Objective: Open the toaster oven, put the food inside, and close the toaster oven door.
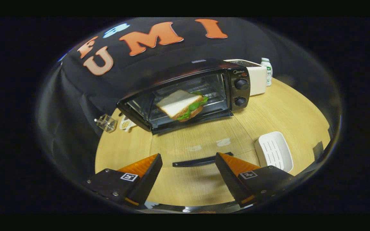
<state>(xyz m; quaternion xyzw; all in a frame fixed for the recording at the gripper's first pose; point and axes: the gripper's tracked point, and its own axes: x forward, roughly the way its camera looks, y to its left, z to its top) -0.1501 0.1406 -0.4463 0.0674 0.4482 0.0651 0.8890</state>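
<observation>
Gripper view: sandwich (182, 105) inside toaster oven (185, 96)

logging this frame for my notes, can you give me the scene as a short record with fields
tongs: open, holding nothing, fingers spread either side of the door handle
toaster oven: on the wooden table, door folded down flat toward the tongs
door handle: dark bar at the door's near edge, just ahead of the fingers
sandwich: inside the oven, white bread with green lettuce
knobs: two, on the oven's right panel
white tray: empty, right of the door
bottle: behind the oven beside a white appliance
glass cup: left of the oven
task stage: food in, door not yet closed
</observation>
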